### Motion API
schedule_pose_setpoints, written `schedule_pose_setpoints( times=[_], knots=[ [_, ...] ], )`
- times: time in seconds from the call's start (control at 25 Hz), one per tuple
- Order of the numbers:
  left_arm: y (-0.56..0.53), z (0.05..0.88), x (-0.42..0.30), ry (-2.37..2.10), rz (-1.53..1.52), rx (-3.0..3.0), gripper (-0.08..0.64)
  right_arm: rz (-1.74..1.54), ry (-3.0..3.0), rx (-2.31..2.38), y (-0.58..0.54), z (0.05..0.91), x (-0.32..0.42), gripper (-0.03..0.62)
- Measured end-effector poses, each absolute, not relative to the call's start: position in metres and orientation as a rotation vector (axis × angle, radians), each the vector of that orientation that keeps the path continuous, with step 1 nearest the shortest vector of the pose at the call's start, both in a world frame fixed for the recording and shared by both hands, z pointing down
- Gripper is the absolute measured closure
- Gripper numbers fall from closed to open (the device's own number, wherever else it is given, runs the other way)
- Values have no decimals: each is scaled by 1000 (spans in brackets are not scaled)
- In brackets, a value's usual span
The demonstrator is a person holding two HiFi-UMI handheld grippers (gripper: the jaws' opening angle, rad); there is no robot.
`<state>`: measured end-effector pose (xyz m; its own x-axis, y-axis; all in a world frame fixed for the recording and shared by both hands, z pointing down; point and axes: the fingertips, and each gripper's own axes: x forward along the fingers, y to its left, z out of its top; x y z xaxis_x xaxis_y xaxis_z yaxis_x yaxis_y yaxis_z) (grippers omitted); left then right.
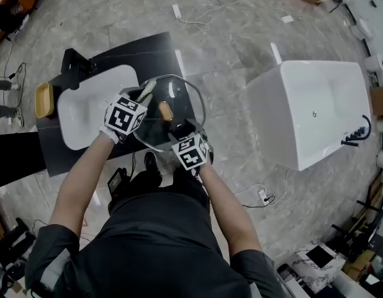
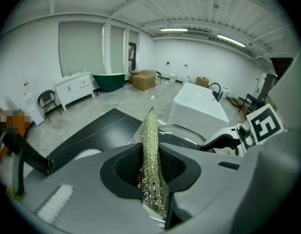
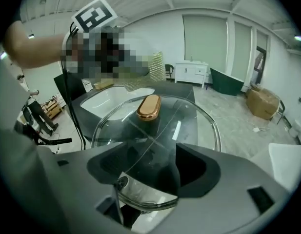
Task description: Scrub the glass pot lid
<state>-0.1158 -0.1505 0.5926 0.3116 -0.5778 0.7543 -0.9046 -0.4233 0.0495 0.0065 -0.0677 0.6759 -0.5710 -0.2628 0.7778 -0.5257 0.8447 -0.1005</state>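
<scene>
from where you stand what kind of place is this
Likely a bathroom-fixture showroom or workshop: a freestanding white bathtub on the open floor, a white basin set in a black counter, and a green tub beside a white vanity.

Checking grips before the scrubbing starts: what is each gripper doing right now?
Left gripper: closed on the scouring pad.
Right gripper: open; the glass pot lid has its rim between the jaws, not pinched.

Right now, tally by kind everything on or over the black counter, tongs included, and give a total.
Tongs: 2, the left tongs and the right tongs
Glass pot lid: 1
Scrub cloth: 1
White basin: 1
Black tap: 1
Wooden dish: 1
Total: 7
</scene>
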Motion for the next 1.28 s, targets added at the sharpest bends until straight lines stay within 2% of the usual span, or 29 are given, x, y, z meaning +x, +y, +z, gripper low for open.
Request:
schedule_pose_setpoints(
  times=[0.08, 0.24, 0.36, 0.64, 0.88, 1.28],
  knots=[
    [-147, 585, -93, -1253, 1033, 2233, 485, 411, -2195, 563, -67, 679, 6, 307],
    [-123, 606, -45, -1061, 1445, 2426, 485, 429, -2192, 569, -68, 680, 7, 307],
    [-106, 615, -24, -1018, 1563, 2456, 485, 448, -2186, 596, -70, 678, 9, 308],
    [-79, 617, 4, -968, 1409, 2443, 485, 452, -2192, 612, -73, 677, 11, 307],
    [-68, 606, 5, -952, 1150, 2371, 485, 466, -2185, 627, -73, 678, 13, 308],
    [-47, 562, -45, -1095, 690, 2160, 485, 510, -2184, 718, -77, 656, 20, 309]
  ],
)
